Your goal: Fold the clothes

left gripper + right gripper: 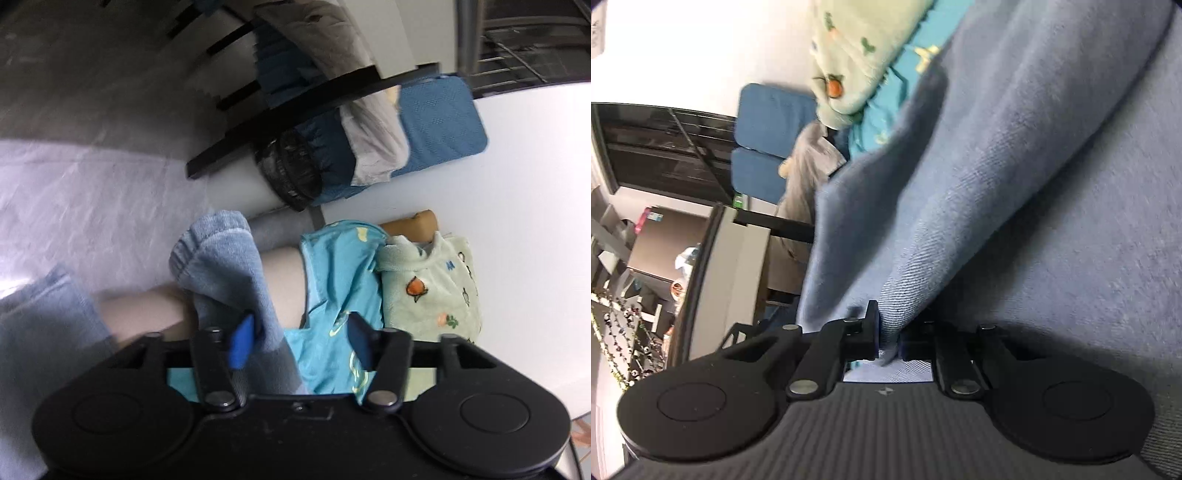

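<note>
Pinching a fold of the jeans (pixel 1015 177), the right gripper (pixel 888 338) is pressed together on denim — cloth fills its view toward 1 o'clock. The left gripper (pixel 299 339) stands spread, jeans draped over its left finger — a turquoise shirt (pixel 340 280) at 12 o'clock.

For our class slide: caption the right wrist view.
Right tongs shut on blue denim garment during folding.
</note>
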### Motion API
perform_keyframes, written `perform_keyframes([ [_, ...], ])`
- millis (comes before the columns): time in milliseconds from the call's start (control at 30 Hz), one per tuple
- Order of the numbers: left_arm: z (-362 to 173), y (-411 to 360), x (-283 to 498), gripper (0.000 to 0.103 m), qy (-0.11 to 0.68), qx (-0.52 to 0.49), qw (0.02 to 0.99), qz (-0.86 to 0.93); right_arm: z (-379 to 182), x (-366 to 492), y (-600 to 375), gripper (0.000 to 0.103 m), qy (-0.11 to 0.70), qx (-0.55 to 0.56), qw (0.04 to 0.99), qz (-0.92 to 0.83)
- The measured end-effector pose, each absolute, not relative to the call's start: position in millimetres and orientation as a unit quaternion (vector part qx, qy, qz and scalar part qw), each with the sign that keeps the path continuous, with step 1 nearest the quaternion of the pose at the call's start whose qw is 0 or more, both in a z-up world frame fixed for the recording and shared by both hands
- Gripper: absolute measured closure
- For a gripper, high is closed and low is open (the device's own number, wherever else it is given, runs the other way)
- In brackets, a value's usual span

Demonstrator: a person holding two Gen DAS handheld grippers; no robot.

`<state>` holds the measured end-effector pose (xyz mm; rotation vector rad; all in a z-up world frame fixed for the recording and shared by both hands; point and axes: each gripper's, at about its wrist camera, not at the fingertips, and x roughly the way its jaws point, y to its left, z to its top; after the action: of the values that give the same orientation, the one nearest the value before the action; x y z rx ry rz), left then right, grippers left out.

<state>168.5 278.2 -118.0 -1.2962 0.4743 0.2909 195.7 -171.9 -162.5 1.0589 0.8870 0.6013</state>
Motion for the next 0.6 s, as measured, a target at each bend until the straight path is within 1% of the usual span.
perform_keyframes([
  [67, -123, 280, 160, 0.047, 0.221, -0.617, 0.742, 0.141, -155, 197, -172, 0.094, 0.39, 0.476, 0.738, 0.277],
  [133, -123, 278, 157, 0.046, 0.241, -0.608, 0.738, 0.165, -150, 197, -172, 0.096, 0.373, 0.477, 0.748, 0.272],
  [200, -127, 278, 148, 0.048, 0.262, -0.606, 0.723, 0.204, -145, 197, -172, 0.096, 0.357, 0.479, 0.757, 0.267],
  [267, -138, 284, 143, 0.048, 0.264, -0.629, 0.698, 0.216, -144, 198, -171, 0.096, 0.354, 0.479, 0.758, 0.266],
  [333, -145, 288, 144, 0.05, 0.27, -0.631, 0.689, 0.231, -145, 199, -170, 0.096, 0.354, 0.481, 0.757, 0.265],
  [367, -149, 290, 145, 0.051, 0.273, -0.632, 0.686, 0.238, -146, 199, -170, 0.096, 0.355, 0.482, 0.756, 0.264],
  [433, -158, 294, 147, 0.059, 0.275, -0.64, 0.674, 0.246, -148, 200, -170, 0.096, 0.358, 0.485, 0.754, 0.262],
  [567, -168, 303, 160, 0.061, 0.256, -0.65, 0.674, 0.239, -147, 201, -174, 0.096, 0.359, 0.49, 0.75, 0.262],
  [600, -168, 304, 164, 0.068, 0.249, -0.651, 0.68, 0.228, -146, 201, -174, 0.096, 0.359, 0.489, 0.751, 0.263],
])
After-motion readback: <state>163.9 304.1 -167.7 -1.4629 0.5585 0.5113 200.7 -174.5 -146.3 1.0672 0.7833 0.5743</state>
